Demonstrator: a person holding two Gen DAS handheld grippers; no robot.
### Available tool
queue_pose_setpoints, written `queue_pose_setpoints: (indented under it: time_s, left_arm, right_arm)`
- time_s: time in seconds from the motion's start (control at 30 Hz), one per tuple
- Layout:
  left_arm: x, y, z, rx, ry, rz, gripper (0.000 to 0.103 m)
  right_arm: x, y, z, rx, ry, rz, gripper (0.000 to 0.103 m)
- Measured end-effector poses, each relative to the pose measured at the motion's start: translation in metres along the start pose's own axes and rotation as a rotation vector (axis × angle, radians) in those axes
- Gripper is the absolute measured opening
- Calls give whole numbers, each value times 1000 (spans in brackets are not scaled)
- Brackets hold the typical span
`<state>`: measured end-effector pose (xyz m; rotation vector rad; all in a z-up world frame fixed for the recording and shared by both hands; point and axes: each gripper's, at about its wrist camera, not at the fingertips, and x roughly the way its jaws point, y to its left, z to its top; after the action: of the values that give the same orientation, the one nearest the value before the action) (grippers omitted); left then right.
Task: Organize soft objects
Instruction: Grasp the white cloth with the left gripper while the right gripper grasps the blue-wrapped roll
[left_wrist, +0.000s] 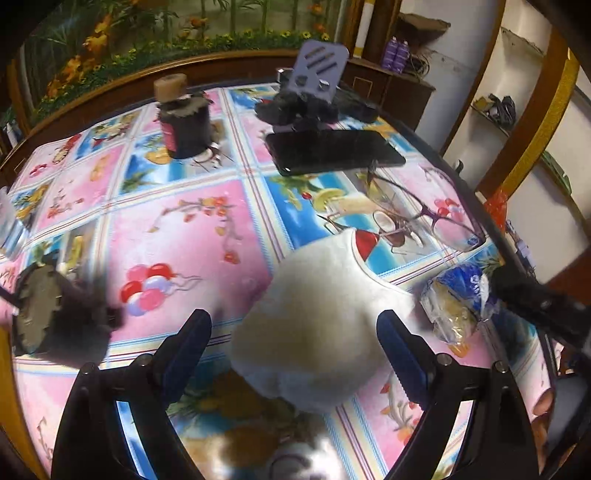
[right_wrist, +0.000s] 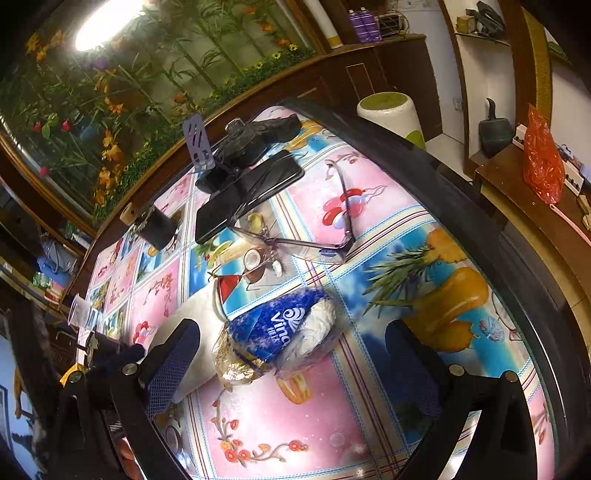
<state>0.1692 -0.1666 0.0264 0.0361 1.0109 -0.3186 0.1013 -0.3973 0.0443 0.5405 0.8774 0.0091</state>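
Note:
A white fluffy soft object (left_wrist: 314, 314) lies on the colourful tablecloth (left_wrist: 192, 236), between the fingers of my left gripper (left_wrist: 295, 332), which is open around it without closing. A crumpled blue-and-white plastic bag (left_wrist: 458, 299) lies just right of it. In the right wrist view the same bag (right_wrist: 277, 336) lies between the fingers of my open right gripper (right_wrist: 291, 343), nearer the left finger. The white soft object (right_wrist: 199, 332) shows partly behind that left finger.
Purple-framed eyeglasses (left_wrist: 424, 210) lie beyond the white object, also in the right wrist view (right_wrist: 314, 240). A black phone (left_wrist: 332, 151), a purple phone stand (left_wrist: 317, 70) and a dark corked jar (left_wrist: 184, 118) stand farther back. A dark furry thing (left_wrist: 55, 310) is at left. The table's dark rim (right_wrist: 498, 229) runs right.

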Motion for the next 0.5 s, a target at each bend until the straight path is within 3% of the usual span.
queue_pose_setpoints:
  time_s: [0.07, 0.1, 0.17, 0.2, 0.5]
  left_arm:
    - [7, -3, -4, 20, -10, 2, 83]
    - [6, -6, -7, 41, -33, 28, 70]
    - [0, -7, -15, 65, -50, 80, 27]
    - [-4, -4, -20, 48, -48, 52, 23]
    - [-68, 28, -106, 19, -89, 42, 22]
  right_arm:
    - [1, 0, 0, 2, 7, 10, 102]
    - [1, 2, 0, -2, 7, 18, 102]
    - [0, 5, -1, -18, 0, 25, 102]
    - [0, 7, -1, -29, -4, 23, 102]
    - [9, 31, -11, -158, -6, -46, 101]
